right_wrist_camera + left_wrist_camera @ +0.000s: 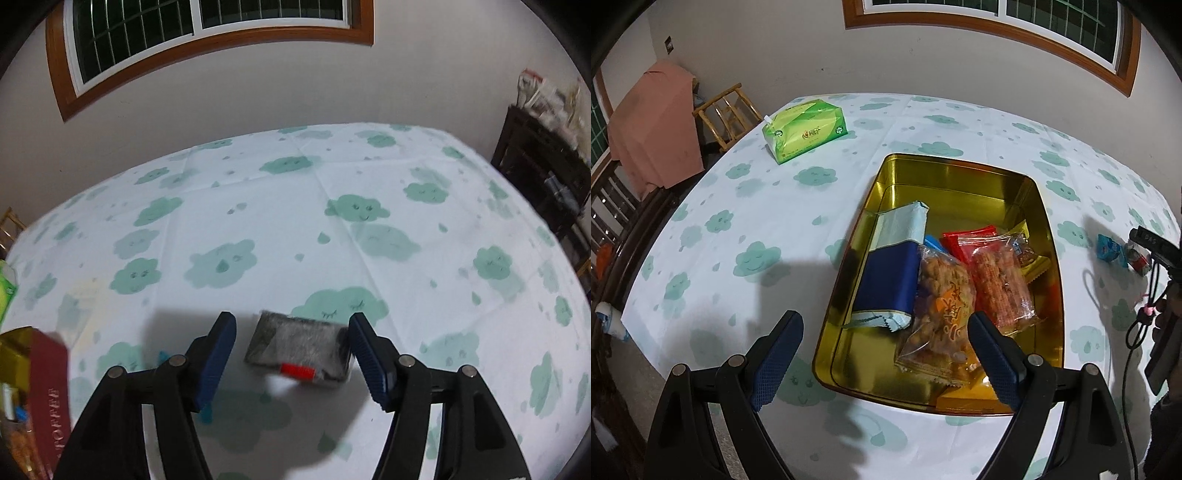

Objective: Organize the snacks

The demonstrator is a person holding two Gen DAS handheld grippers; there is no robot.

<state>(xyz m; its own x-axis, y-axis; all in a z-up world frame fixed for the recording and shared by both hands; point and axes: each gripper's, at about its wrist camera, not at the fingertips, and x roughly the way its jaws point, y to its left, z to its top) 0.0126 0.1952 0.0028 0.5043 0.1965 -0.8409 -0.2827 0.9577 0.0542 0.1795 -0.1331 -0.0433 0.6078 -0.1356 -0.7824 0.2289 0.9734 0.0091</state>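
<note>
White capitals reading "TOFFEE" run up the dark red side of the tin (50,398). Print on the snack bag (942,317) and tissue pack (805,129) stays illegible.

Both the left gripper (884,334) and the right gripper (291,341) were built from black arms, silver pivot screws and blue textured pads (218,356).

Snacks in and beside the gold tin (1049,236)

Several packets lie flat inside (blue wrapper (892,280) at 9 o'clock); a dark packet (299,347) lies on the cloth.
</note>
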